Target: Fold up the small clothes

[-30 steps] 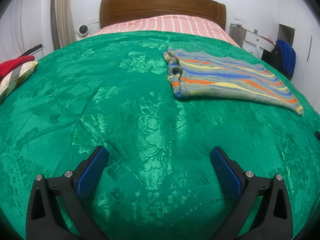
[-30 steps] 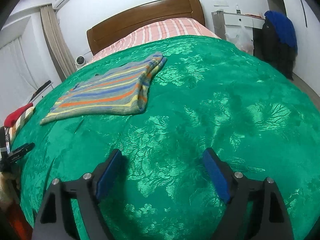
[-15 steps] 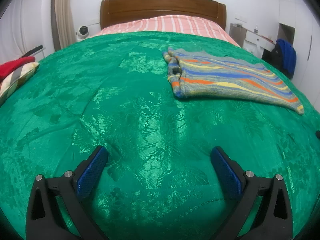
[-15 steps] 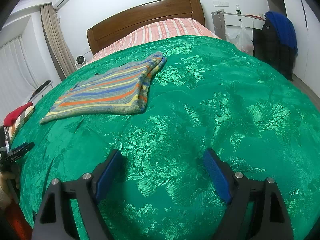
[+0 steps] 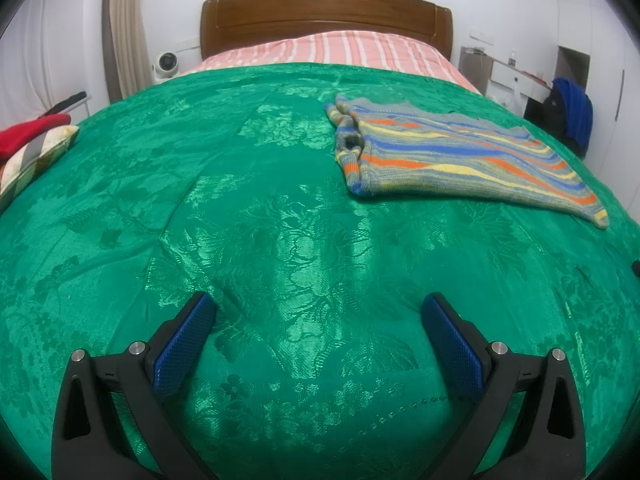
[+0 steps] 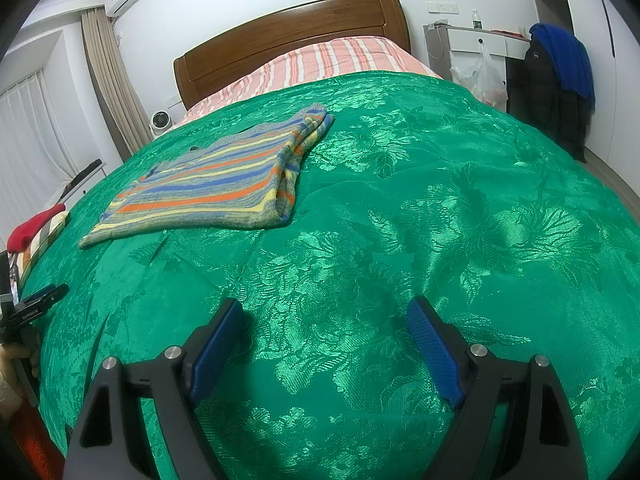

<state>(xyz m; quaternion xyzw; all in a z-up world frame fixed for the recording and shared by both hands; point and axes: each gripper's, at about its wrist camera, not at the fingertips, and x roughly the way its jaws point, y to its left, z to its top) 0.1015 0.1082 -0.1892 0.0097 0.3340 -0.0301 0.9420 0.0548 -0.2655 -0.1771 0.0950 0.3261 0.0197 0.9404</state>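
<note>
The striped knitted garment in grey, blue, orange and yellow point(image 5: 452, 156) lies on the shiny green patterned bedspread point(image 5: 248, 208), toward the headboard end of the bed and well apart from both tools. It is already doubled over, with a thick rolled fold along one side and a thinner tapering corner at the other.

The left hand-held gripper point(image 5: 318, 326) hangs over bare bedspread with its blue pads spread wide and nothing between them. The right hand-held gripper point(image 6: 324, 328) stands the same way, wide apart and empty.

The knit looks soft, light and floppy (it will sag and drape wherever it is not supported), so lifting it by one point would likely undo the fold. The satin-like cover beneath appears slippery, so the garment may slide if pushed rather than lifted. The better holds seem to be the two corners of one edge, one per tool, pinching through all layers. The bulky folded side should give the pads more to bite than the thin corner.
</note>
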